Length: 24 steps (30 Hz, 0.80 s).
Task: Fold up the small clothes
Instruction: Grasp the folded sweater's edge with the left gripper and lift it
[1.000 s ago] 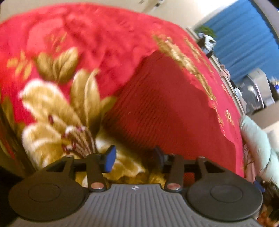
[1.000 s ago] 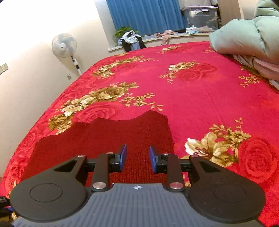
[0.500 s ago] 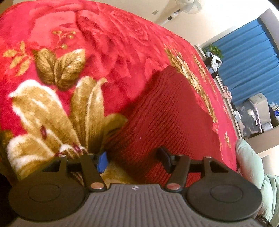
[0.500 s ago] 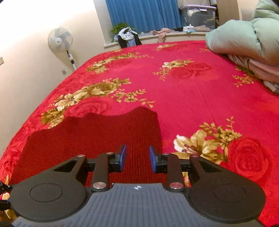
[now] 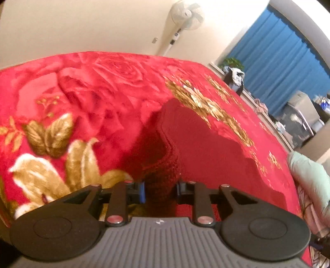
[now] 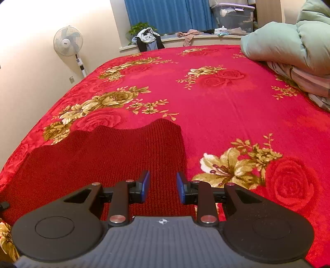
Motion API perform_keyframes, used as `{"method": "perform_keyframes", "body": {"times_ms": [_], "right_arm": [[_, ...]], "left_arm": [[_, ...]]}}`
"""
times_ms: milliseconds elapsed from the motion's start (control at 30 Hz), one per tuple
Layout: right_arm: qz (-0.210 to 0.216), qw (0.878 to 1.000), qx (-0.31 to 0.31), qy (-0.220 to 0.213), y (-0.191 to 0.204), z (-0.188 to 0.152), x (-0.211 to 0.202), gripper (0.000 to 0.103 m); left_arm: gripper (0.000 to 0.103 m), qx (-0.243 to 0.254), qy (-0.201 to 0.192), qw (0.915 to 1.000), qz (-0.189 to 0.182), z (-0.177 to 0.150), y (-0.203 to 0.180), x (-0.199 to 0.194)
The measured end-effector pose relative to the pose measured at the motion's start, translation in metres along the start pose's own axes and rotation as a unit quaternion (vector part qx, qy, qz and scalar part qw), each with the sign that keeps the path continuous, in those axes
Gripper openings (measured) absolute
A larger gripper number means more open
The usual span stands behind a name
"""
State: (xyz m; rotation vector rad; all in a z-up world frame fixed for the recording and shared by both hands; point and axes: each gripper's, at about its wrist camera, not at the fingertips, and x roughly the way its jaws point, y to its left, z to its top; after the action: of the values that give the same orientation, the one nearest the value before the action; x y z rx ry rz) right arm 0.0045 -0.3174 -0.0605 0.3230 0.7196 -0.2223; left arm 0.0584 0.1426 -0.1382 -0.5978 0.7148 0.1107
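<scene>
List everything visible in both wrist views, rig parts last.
knit garment: 1, dark red, flat on blanket, near edge
blanket: 1, red with gold flowers, covers the bed
duvet: 1, pale green, bunched far right on bed
standing fan: 1, white, by left wall
curtain: 1, blue, at window
storage box: 1, clear grey, on sill
clothes pile: 1, dark and white, left on sill
potted plant: 1, green, behind the pile
left gripper: 1, black, blue pads, pinching a raised garment fold
right gripper: 1, black, blue pads, open over garment
</scene>
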Motion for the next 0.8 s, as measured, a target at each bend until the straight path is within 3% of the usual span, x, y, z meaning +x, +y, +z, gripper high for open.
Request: {"method": "perform_keyframes", "body": {"times_ms": [67,133,233,367,433,533,800], "right_arm": [[0.0,1.0,-0.001,0.003,0.001,0.0,0.002,0.03],[0.0,1.0,-0.003,0.003,0.001,-0.001,0.002,0.03],[0.0,1.0,-0.004,0.005,0.001,0.0,0.002,0.03],[-0.001,1.0,-0.001,0.004,-0.001,0.0,0.002,0.03],[-0.001,1.0,-0.001,0.003,-0.002,0.0,0.001,0.03],[-0.004,1.0,-0.001,0.002,-0.003,0.0,0.002,0.03],[-0.012,1.0,0.006,0.0,-0.002,0.002,0.006,0.03]], "left_arm": [[0.052,-0.035,0.04,0.9985,-0.009,-0.003,0.011,0.016],[0.054,-0.082,0.074,0.9935,-0.028,-0.009,0.024,0.03],[0.054,-0.075,0.069,0.9944,-0.025,-0.007,0.023,0.032],[0.041,-0.089,0.06,0.9937,-0.032,-0.005,0.026,0.031],[0.028,-0.077,0.052,0.9952,-0.03,-0.004,0.023,0.029],[0.02,-0.059,0.039,0.9971,-0.03,-0.001,0.017,0.023],[0.016,-0.047,0.023,0.9975,-0.047,0.015,0.011,-0.009]]}}
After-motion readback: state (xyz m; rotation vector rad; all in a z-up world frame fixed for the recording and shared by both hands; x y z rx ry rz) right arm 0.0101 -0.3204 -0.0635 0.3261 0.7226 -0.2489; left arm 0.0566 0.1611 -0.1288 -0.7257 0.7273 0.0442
